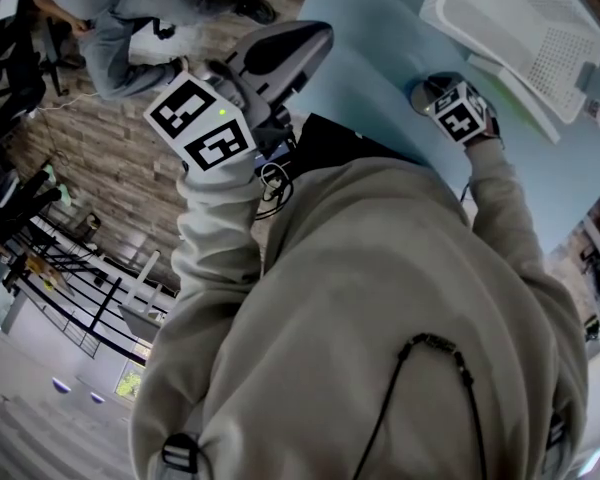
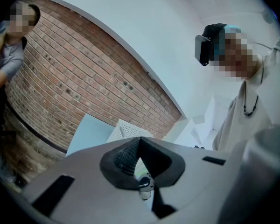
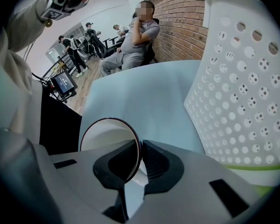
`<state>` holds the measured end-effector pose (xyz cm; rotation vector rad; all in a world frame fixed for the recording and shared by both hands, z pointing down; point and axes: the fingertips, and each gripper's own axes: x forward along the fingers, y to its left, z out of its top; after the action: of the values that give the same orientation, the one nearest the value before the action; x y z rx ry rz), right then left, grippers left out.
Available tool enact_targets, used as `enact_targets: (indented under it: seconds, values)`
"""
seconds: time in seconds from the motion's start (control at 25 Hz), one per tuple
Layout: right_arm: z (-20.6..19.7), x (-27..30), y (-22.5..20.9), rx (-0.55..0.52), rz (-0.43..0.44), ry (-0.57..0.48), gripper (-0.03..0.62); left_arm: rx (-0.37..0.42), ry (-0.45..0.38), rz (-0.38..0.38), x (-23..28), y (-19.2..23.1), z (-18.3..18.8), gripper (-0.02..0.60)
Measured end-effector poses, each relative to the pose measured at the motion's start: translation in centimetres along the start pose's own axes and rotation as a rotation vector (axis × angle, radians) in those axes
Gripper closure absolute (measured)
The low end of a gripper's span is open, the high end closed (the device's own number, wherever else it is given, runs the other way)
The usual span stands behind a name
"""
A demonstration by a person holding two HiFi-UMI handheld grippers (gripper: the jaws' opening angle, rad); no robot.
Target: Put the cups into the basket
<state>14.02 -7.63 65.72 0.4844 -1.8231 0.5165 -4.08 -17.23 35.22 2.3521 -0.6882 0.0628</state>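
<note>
The right gripper [image 3: 140, 141] has its jaws narrow, pinched on the wall of a cup [image 3: 100, 134]: one jaw sits inside the white bowl, the other outside, and the dark rim runs between them. The cup is low over the pale blue desk [image 3: 144, 92], and I cannot tell whether its base rests on the desk or has just left it. The white perforated basket [image 3: 242, 78] stands just beside the cup, at 3 o'clock from it in the right gripper view. In the head view both lie toward 1 o'clock, the basket farther out than the cup.

The left gripper [image 2: 139, 140] is held up off the desk, at 11 o'clock in the head view. Its jaws are closed together with nothing between them, and it takes no part in the grasp.

As for progress, the grasp looks made, but the carry has not begun. The cup is outside the basket, and the part of the basket's inside that shows in the head view holds no cup. What seems left for this cup is the lift over the near wall and the release inside. No other cup can be made out on the desk, so how many remain is unclear
</note>
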Motion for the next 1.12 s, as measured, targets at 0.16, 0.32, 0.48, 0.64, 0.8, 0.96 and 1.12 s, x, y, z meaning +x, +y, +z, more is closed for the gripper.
enact_targets:
  seconds: [0.16,0.32,0.48,0.64,0.8,0.96,1.12]
  values:
    - [0.3,-1.3,0.0,0.001,-0.002,-0.015,0.551,0.011,-0.002,-0.014,0.1,-0.4,0.3,0.584]
    - [0.9,-3.8,-0.2,-0.001,-0.012,-0.029,0.551,0.029,0.003,-0.038,0.1,-1.4,1.1,0.584]
    - [1.4,-6.5,-0.5,0.006,-0.049,-0.056,0.551,0.053,0.012,-0.062,0.4,-2.2,1.9,0.584]
    - [2.0,-9.5,-0.1,0.003,-0.066,-0.089,0.551,0.071,0.013,-0.103,0.7,-3.2,2.8,0.584]
    - [2.3,-12.7,0.2,0.010,-0.094,-0.114,0.551,0.086,0.009,-0.149,1.8,-4.3,3.6,0.584]
    - [2.2,-15.4,1.1,0.010,-0.135,-0.132,0.551,0.101,0.009,-0.193,2.4,-5.1,3.8,0.584]
    - [1.7,-18.2,0.8,0.032,-0.161,-0.153,0.551,0.111,0.022,-0.224,3.7,-5.8,4.4,0.584]
